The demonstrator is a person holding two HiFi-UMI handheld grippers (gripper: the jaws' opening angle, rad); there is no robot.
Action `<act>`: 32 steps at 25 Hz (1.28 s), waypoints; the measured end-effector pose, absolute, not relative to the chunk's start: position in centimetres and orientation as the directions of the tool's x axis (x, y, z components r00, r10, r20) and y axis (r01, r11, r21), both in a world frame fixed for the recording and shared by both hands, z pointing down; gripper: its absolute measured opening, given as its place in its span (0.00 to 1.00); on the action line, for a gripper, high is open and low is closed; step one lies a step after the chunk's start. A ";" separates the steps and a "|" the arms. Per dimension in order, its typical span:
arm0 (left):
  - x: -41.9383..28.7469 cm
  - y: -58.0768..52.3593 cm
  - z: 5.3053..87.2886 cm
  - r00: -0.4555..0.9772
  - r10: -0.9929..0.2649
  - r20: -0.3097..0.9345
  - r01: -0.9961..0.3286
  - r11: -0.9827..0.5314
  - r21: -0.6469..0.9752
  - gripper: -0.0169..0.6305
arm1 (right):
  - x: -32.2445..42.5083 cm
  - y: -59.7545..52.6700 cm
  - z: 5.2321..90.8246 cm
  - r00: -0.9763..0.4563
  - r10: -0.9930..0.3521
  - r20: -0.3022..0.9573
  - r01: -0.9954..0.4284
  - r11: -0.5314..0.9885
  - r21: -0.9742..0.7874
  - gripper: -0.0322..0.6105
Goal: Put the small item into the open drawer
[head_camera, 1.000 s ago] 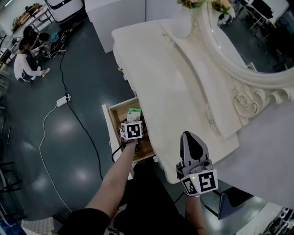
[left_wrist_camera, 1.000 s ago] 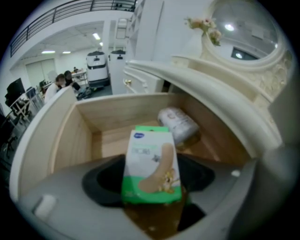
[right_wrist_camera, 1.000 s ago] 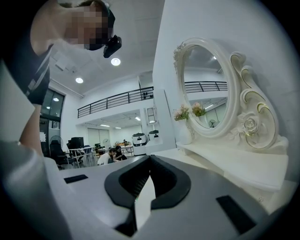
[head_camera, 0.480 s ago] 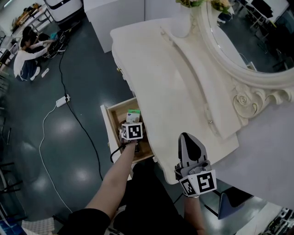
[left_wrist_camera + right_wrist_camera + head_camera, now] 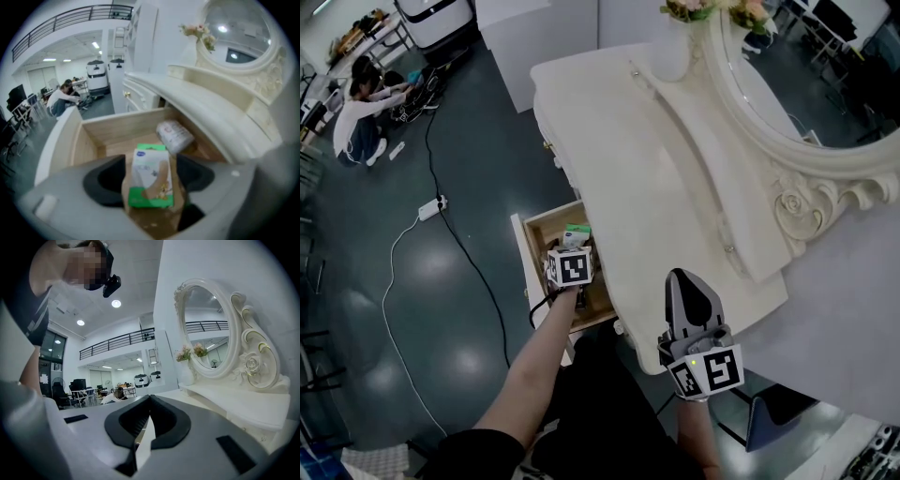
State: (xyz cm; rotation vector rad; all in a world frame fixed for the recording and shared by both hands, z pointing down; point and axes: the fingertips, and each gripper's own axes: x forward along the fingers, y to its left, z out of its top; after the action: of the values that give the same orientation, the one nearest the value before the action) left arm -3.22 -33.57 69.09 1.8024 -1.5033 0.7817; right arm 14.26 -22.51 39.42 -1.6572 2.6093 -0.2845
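wood lines the open drawer [image 5: 542, 225], which stands pulled out from the front of the cream dressing table, below the edge of its tabletop [image 5: 647, 178]. the small item, a green and white box [image 5: 150, 176], lies flat inside this drawer, towards its near end. the left gripper [image 5: 150, 159] reaches down into the drawer right over it. its jaws stand apart with the box between them, and a thin strip of brown shows at either side of the box (so neither pad seems to press on it). in the head view the box [image 5: 575, 234] peeks out just beyond the gripper's marker cube, inside the drawer walls. a white wrapped packet [image 5: 174, 136] sits further back in the drawer, at the right, near the box but not touching it.

the right gripper [image 5: 682, 279] hangs at the near edge of the tabletop, well apart from the drawer's contents. its jaws are pressed together at the tips, with nothing between them.

at the back of the tabletop an oval mirror [image 5: 806, 75] in a carved frame leans up, and a pale vase [image 5: 673, 52] with flowers stands beside it. on the dark floor [image 5: 441, 309], far off, a person [image 5: 356, 122] sits low, and a white cable [image 5: 394, 272] trails across.
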 end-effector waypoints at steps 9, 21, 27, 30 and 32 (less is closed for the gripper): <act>-3.9 -34.8 58.3 0.223 -0.776 0.590 -0.975 -0.169 0.147 0.40 | 12.4 -22.1 37.4 -0.459 -0.888 0.014 -0.878 0.452 -0.159 0.05; -5.5 -31.0 44.7 0.345 -0.885 0.313 -0.938 -0.309 0.160 0.19 | 10.8 -20.0 34.3 -0.462 -0.885 -0.059 -0.877 0.466 -0.123 0.05; -6.0 -27.7 41.1 0.402 -0.888 0.224 -0.915 -0.382 0.129 0.11 | 9.9 -18.7 33.8 -0.468 -0.881 -0.067 -0.876 0.472 -0.100 0.05; -6.6 -26.2 39.7 0.411 -0.892 0.190 -0.911 -0.394 0.121 0.08 | 9.2 -18.1 33.6 -0.474 -0.878 -0.071 -0.873 0.479 -0.090 0.05; -7.1 -25.3 38.9 0.418 -0.892 0.171 -0.907 -0.401 0.129 0.06 | 8.7 -17.8 33.5 -0.480 -0.874 -0.071 -0.871 0.485 -0.082 0.05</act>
State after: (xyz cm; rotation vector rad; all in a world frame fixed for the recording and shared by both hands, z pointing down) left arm -7.08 -25.32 38.93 2.4695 -1.5892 0.1095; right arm 8.74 -17.76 33.52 -1.5433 2.6170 -0.0535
